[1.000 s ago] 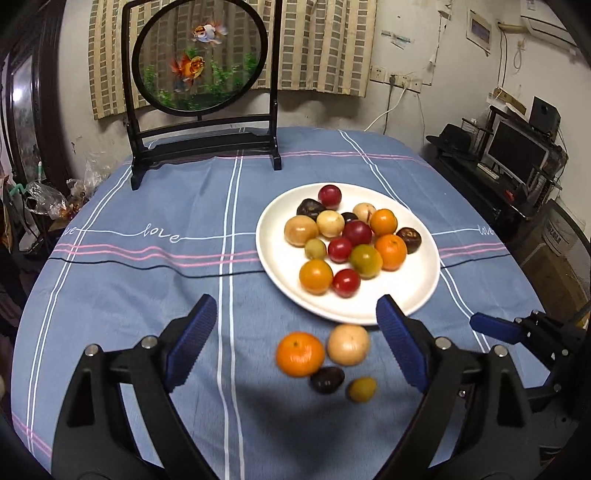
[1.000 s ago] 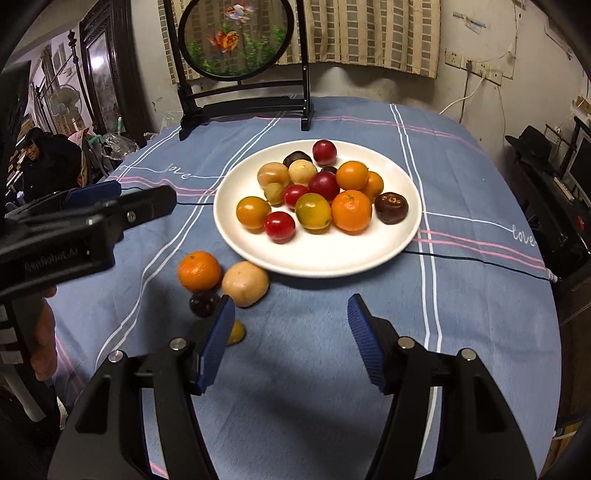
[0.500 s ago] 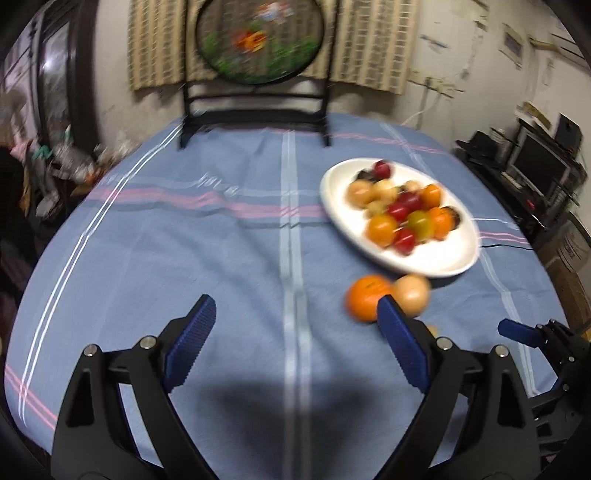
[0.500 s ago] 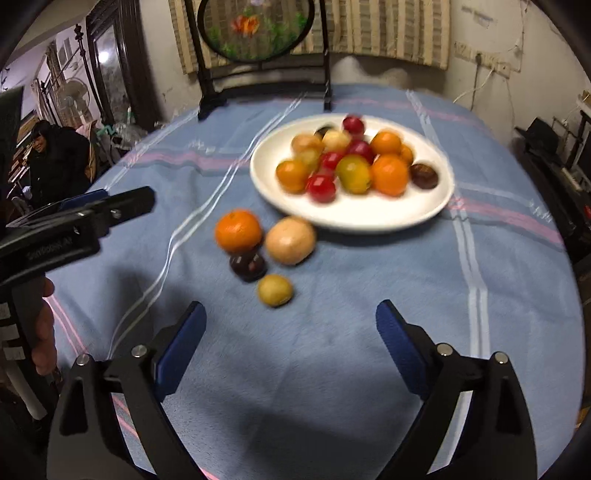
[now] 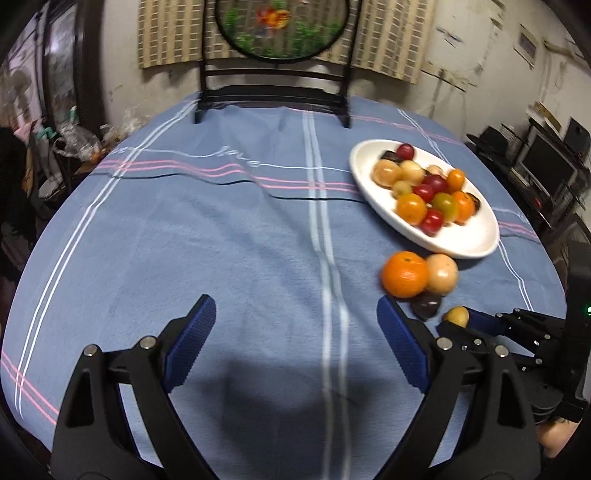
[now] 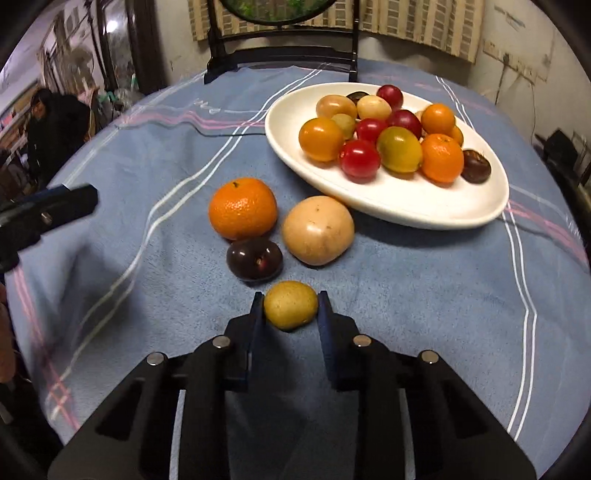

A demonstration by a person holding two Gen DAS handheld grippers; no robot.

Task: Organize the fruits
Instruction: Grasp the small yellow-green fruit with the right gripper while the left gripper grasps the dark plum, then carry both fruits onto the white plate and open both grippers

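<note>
Blue cloth with white and pink stripes covers the round table, and on it the right gripper has just been closing its jaws, which now press from both sides on a small yellow-green fruit lying on the cloth at the 6 o'clock edge of a loose cluster. Just past it, at 11 o'clock, sits a dark purple plum; a tan round fruit lies at 1 o'clock from the held fruit, and a mandarin stands at 11 o'clock beyond the plum, close beside the tan one. A white oval plate at 1 o'clock from the cluster carries a heap of red, orange, yellow and dark fruits, its near rim close to the tan fruit. In the left wrist view the left gripper hangs over bare cloth with its blue pads wide apart and nothing between them; the cluster lies at its 2 o'clock. The tip of that gripper shows at 9 o'clock in the right wrist view. A black-framed round screen with a goldfish picture stands at the far edge of the table, at 12 o'clock.
</note>
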